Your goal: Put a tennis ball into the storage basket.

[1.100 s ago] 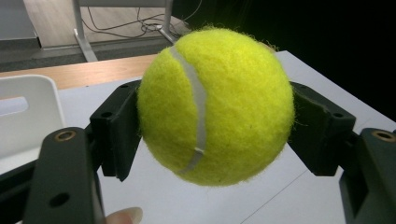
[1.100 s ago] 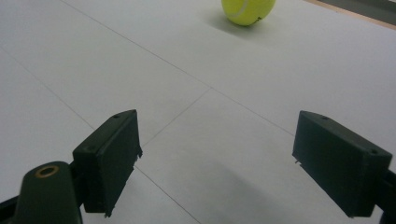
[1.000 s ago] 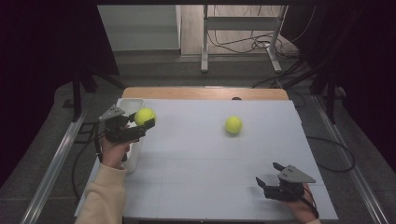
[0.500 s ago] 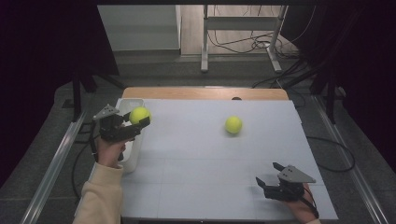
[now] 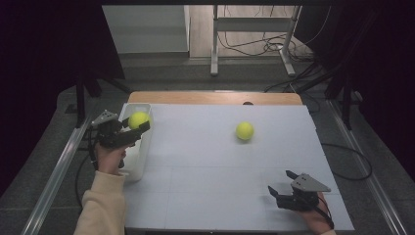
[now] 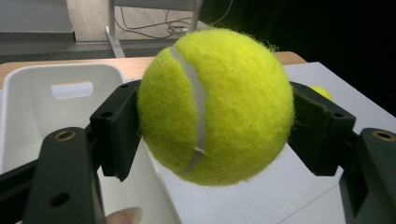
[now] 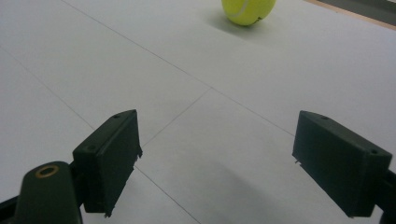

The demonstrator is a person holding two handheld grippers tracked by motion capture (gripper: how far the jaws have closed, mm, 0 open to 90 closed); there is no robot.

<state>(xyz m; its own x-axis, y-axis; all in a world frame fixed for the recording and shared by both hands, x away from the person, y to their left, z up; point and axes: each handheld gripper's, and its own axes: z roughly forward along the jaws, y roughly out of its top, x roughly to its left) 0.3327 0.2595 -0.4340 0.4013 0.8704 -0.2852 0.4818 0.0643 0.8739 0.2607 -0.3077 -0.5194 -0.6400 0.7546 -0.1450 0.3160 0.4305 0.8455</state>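
Item one: held tennis ball (image 6: 215,105). I see bright yellow-green felt, fuzzy at the rim, with one pale grey seam curving down its front in the left gripper view. In the high view it (image 5: 138,119) sits at left of frame, middle height.

Item two: left tool (image 5: 131,129). I have it clamped on that ball, one black pad on each side at the ball's widest part, the ball standing proud above and in front of the pads. A fingertip shows at the bottom edge of the left gripper view.

Item three: white bin (image 5: 145,109). An open plastic box with a slot handle in its far wall, set along the left edge of the counter (image 5: 205,176). In the high view the held ball hangs over the bin's far end, near its inner wall.

Item four: second tennis ball (image 5: 244,130). Same colour, lying free on the counter right of centre, well apart from both tools; in the right gripper view it (image 7: 248,10) is at the top edge.

Item five: right tool (image 5: 281,183). I see its jaws standing wide with nothing between them, low at lower right of the high view, near the counter's near edge.

Room: bare white surface lies between the bin and the right tool; the counter's wooden far edge runs behind.
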